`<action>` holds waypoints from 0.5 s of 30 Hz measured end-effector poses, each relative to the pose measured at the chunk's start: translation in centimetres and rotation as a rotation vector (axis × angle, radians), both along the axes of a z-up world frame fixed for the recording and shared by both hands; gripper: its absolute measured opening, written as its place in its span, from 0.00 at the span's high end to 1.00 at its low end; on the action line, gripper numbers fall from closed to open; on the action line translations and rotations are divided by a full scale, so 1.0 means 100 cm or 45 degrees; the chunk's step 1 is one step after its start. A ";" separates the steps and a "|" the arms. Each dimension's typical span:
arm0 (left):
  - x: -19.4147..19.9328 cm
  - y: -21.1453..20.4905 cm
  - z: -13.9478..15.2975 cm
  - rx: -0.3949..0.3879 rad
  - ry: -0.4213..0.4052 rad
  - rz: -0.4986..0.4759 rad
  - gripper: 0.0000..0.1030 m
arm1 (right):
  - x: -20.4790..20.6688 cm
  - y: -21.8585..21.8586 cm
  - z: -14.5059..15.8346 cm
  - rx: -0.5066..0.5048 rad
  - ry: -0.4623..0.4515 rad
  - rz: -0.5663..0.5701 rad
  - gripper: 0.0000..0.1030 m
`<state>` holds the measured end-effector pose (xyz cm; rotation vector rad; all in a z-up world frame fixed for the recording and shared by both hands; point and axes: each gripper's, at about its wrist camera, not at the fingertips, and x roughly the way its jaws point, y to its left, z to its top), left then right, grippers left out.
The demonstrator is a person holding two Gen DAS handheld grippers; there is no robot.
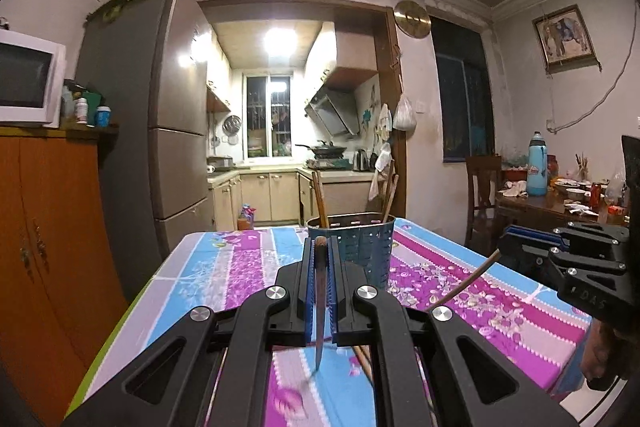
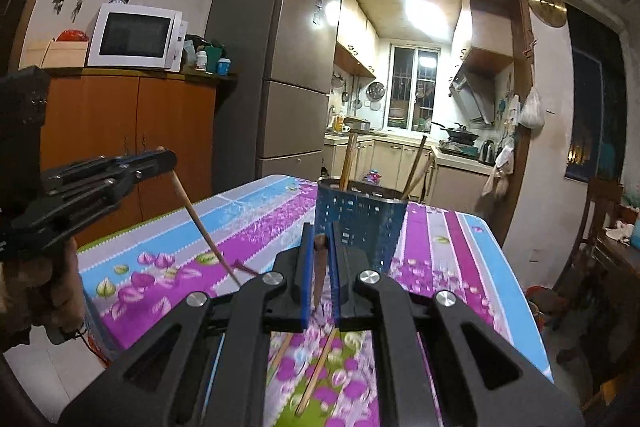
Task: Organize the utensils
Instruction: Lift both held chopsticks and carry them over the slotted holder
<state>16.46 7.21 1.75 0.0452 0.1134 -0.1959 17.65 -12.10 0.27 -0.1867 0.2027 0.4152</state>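
Note:
A blue perforated utensil holder stands on the floral tablecloth with several wooden chopsticks upright in it; it also shows in the right wrist view. My left gripper is shut on a brown chopstick that hangs down towards the table, just in front of the holder. My right gripper is shut on another brown chopstick, close before the holder. The left gripper also shows in the right wrist view, with its chopstick slanting down.
Two loose chopsticks lie on the tablecloth under my right gripper. An orange cabinet with a microwave and a grey fridge stand left. A cluttered wooden table and chair stand right.

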 end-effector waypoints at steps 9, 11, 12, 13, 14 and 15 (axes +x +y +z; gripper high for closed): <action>0.051 -0.009 0.031 0.039 0.060 -0.026 0.93 | 0.046 0.002 0.031 0.033 0.093 0.067 0.95; 0.058 -0.009 0.037 0.034 0.072 -0.033 0.93 | 0.053 0.002 0.036 0.036 0.108 0.075 0.95; 0.060 -0.009 0.040 0.032 0.076 -0.034 0.93 | 0.056 0.002 0.039 0.035 0.112 0.076 0.95; 0.064 -0.008 0.044 0.026 0.082 -0.036 0.93 | 0.059 0.003 0.041 0.034 0.113 0.075 0.95; 0.067 -0.007 0.047 0.023 0.083 -0.036 0.93 | 0.061 0.003 0.046 0.029 0.114 0.077 0.95; 0.068 -0.007 0.049 0.022 0.084 -0.034 0.93 | 0.063 0.004 0.048 0.029 0.116 0.079 0.95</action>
